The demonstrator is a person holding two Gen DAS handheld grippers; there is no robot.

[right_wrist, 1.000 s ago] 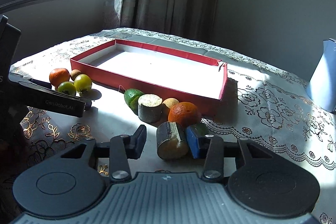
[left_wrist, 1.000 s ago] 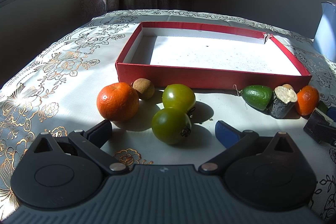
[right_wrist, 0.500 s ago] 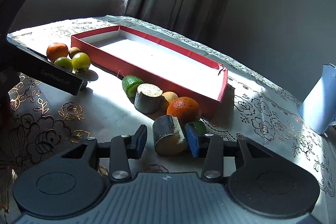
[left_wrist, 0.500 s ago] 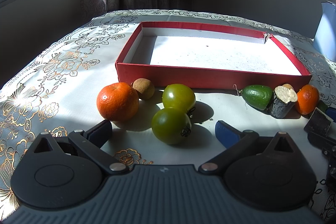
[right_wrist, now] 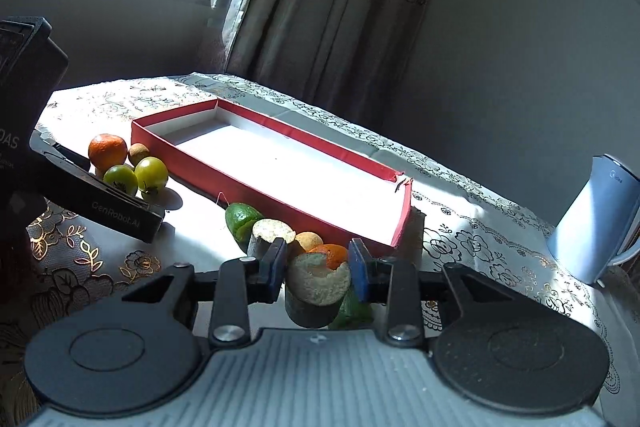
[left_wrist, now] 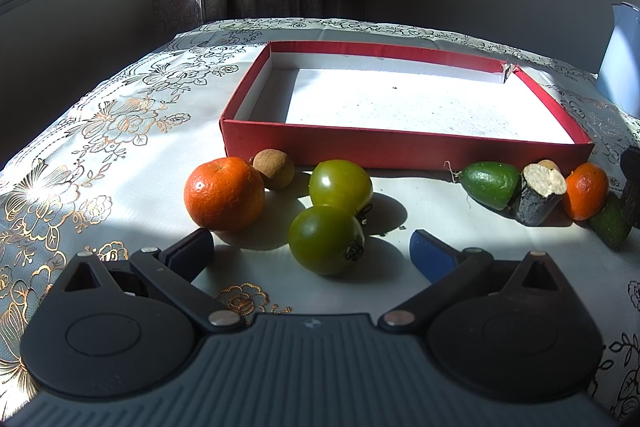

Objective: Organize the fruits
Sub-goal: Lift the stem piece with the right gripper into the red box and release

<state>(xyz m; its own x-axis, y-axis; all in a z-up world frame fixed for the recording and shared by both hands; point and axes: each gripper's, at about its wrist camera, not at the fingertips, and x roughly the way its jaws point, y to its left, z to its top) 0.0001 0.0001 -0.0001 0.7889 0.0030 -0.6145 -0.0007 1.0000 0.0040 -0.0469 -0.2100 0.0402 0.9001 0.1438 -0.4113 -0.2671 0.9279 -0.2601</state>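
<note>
Now the right gripper [right_wrist: 316,273] has its blue pads pressed against the dark-skinned cut fruit chunk with the pale flat face [right_wrist: 316,287], which a second ago lay on the cloth between wider-set fingers; it looks lifted clear of the table's near right edge, with a green piece partly hidden beneath it. That likely means the first piece is on its way to the shallow red cardboard box with the white floor [right_wrist: 372,169], which holds nothing yet. The left gripper [left_wrist: 312,254] has not moved: jaws wide apart, holding nothing, with the nearer round green tomato [left_wrist: 326,239] just ahead of the gap between them. Beside it, the round orange mandarin [left_wrist: 224,199] and the small brown fruit [left_wrist: 275,169] rest against the box's front wall.
</note>
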